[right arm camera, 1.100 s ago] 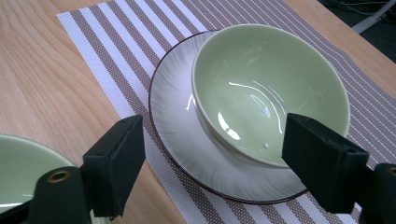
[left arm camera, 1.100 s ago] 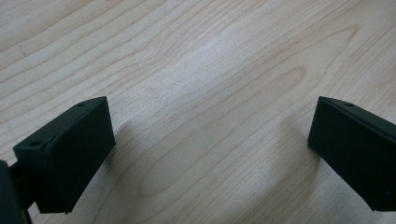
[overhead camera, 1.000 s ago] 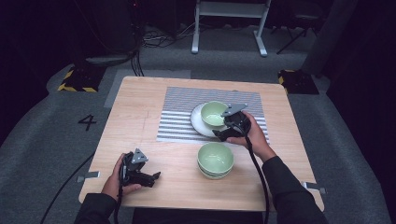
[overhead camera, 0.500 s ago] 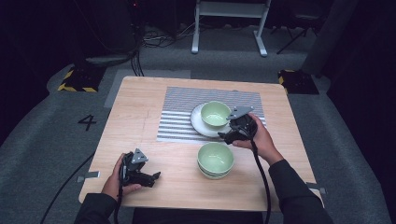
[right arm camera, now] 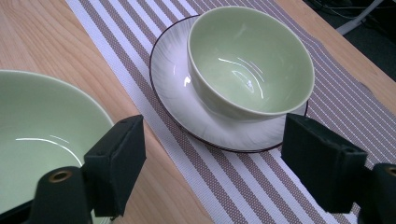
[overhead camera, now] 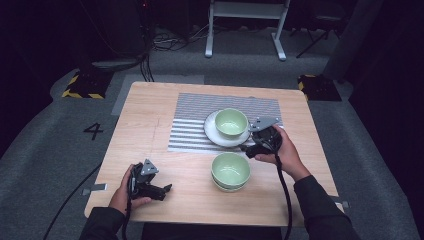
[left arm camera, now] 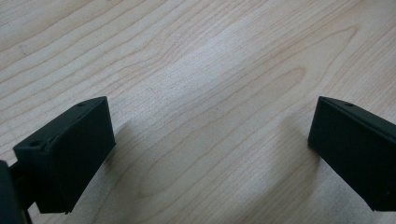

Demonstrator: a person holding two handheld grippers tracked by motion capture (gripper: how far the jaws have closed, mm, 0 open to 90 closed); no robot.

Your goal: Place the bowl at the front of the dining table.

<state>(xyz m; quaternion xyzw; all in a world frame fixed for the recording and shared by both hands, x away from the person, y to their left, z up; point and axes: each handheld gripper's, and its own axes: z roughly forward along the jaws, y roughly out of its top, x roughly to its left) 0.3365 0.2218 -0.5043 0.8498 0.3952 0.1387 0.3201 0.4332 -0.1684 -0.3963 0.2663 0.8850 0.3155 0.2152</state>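
Observation:
A pale green bowl sits on a white plate on the striped mat. Nearer the front edge stand stacked green bowls. My right gripper hovers just right of the plate and above the stacked bowls, jaws open and empty, a short way back from the plated bowl. At the table's front left, my left gripper rests low over bare wood, open with nothing between its fingers.
The wooden table has bare room on its left half. A metal stand and cables lie on the grey floor beyond the far edge. Black-and-yellow blocks sit by the far corners.
My right gripper has drawn back to the right and toward the front, away from the bowl on the plate. The left gripper has stayed put.

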